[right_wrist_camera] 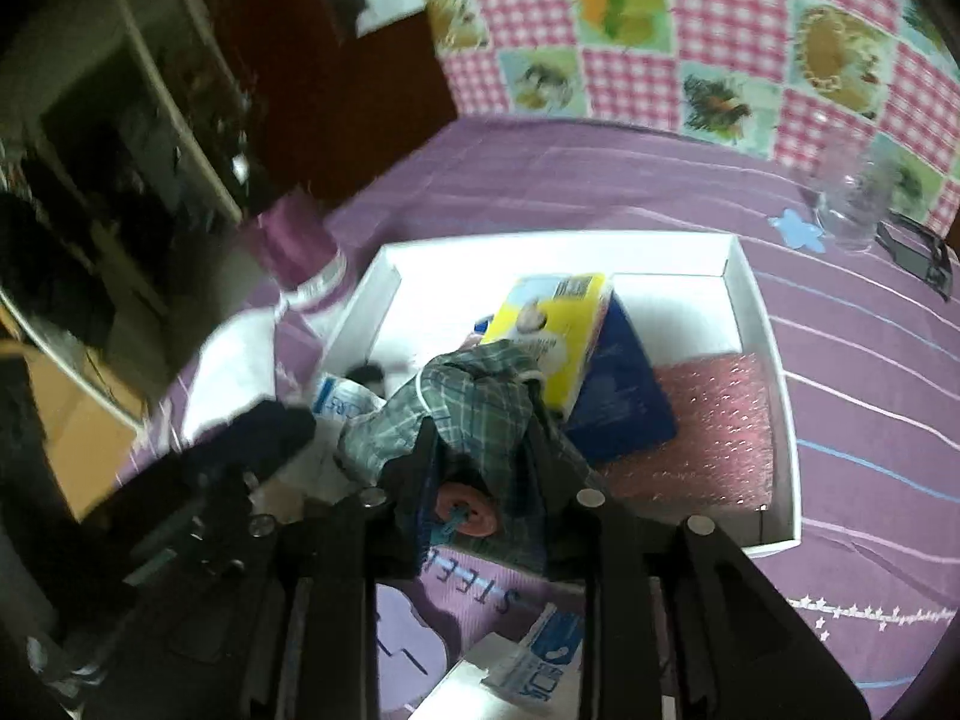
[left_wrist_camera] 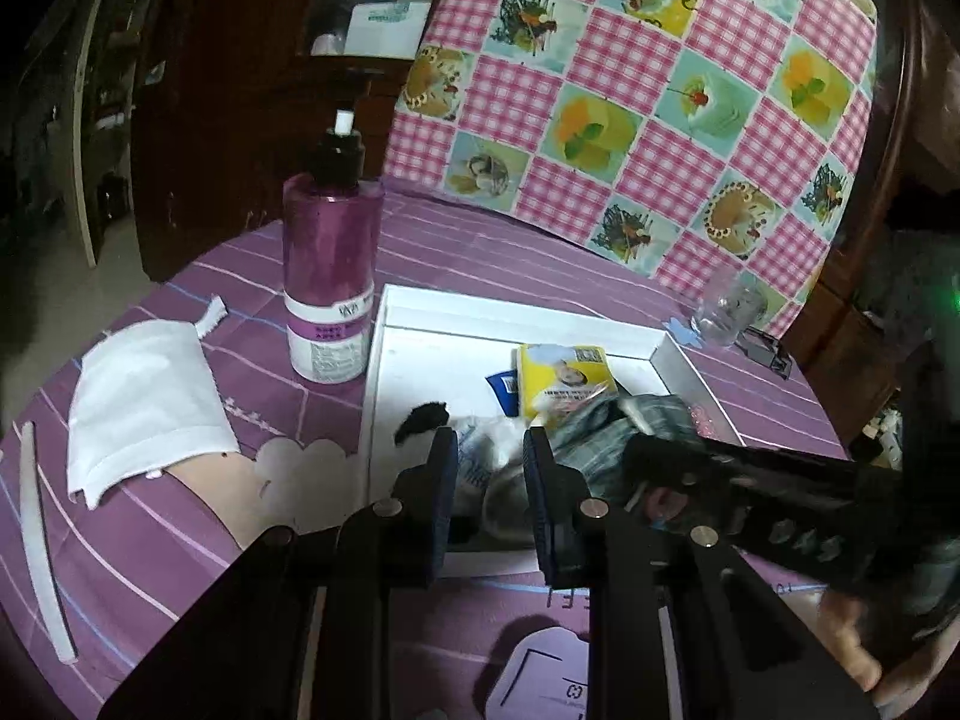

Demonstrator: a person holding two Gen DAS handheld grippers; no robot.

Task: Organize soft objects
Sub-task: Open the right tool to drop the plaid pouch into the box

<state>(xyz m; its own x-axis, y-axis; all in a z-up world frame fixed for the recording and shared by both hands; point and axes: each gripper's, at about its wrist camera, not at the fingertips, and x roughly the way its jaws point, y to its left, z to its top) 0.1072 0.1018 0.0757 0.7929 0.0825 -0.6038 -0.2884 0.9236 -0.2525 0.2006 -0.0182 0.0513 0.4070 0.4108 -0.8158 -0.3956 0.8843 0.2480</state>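
Right wrist view: the plaid cloth (right_wrist_camera: 474, 414) lies at the white tray's (right_wrist_camera: 762, 324) near edge, pinched in the narrowly parted right gripper (right_wrist_camera: 480, 450). Left gripper (left_wrist_camera: 489, 462) clamps a white sock (left_wrist_camera: 498, 456) there; crossing pulls could tangle both.

A crumpled green plaid cloth pouch (right_wrist_camera: 474, 414) bunches between the right tongs; a soft white plastic-wrapped pack with blue print (left_wrist_camera: 489, 459) sits between the left tongs.
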